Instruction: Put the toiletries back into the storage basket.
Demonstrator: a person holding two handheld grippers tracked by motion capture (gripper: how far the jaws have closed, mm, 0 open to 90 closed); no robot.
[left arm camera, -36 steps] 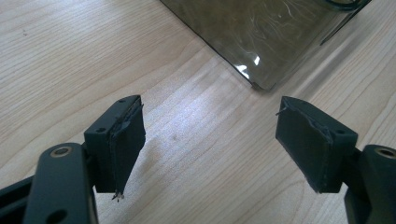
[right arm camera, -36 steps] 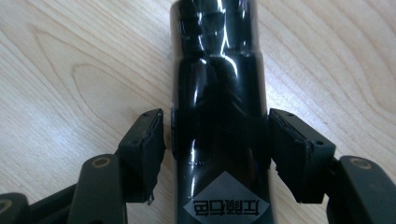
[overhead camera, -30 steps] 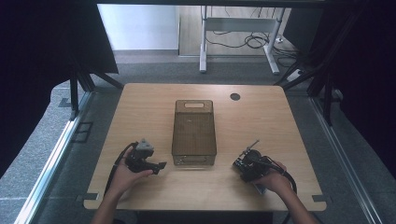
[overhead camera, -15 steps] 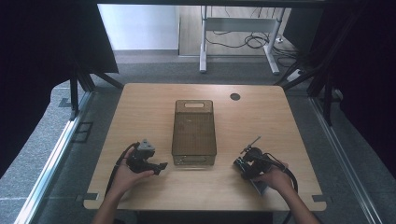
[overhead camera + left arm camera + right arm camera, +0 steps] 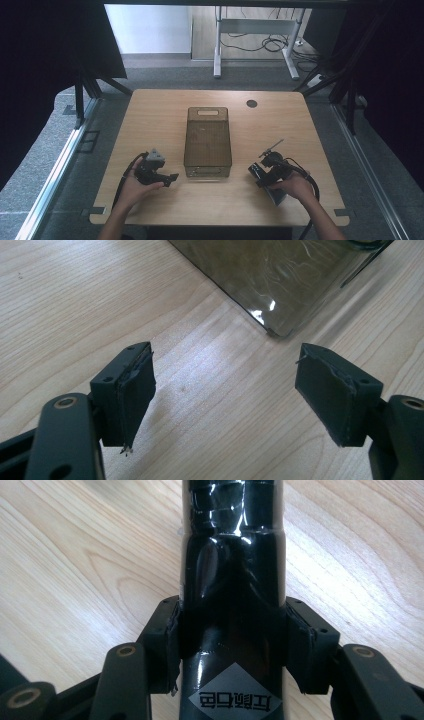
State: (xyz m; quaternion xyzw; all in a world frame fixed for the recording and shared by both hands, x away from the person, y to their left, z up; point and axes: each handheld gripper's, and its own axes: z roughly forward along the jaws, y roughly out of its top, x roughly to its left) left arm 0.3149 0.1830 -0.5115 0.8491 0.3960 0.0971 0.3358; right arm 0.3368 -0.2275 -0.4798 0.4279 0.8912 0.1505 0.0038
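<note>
Bottle: a glossy black bottle with a grey diamond-shaped label (image 5: pixel 233 605) is clamped between the pads of the right gripper (image 5: pixel 233 640), seen close in the right gripper view; it lies over the light wooden table (image 5: pixel 75 555).
Right gripper: in the high view it sits at the table's near right (image 5: pixel 272 172), held by the person's right hand (image 5: pixel 297 186), jaws pressed on the bottle's sides.
Bin: a smoky translucent rectangular plastic bin (image 5: pixel 208 142) stands at the table's centre, between the two grippers; its corner (image 5: pixel 280 285) shows ahead of the left jaws.
Left gripper: jaws spread wide with nothing between them (image 5: pixel 225 385), just above the wood; in the high view it is near the bin's near left corner (image 5: pixel 159 172), held by the left hand (image 5: pixel 135 185).
Table: light wood with rounded corners (image 5: pixel 150 115), a small dark round hole (image 5: pixel 251 103) near its far right.
</note>
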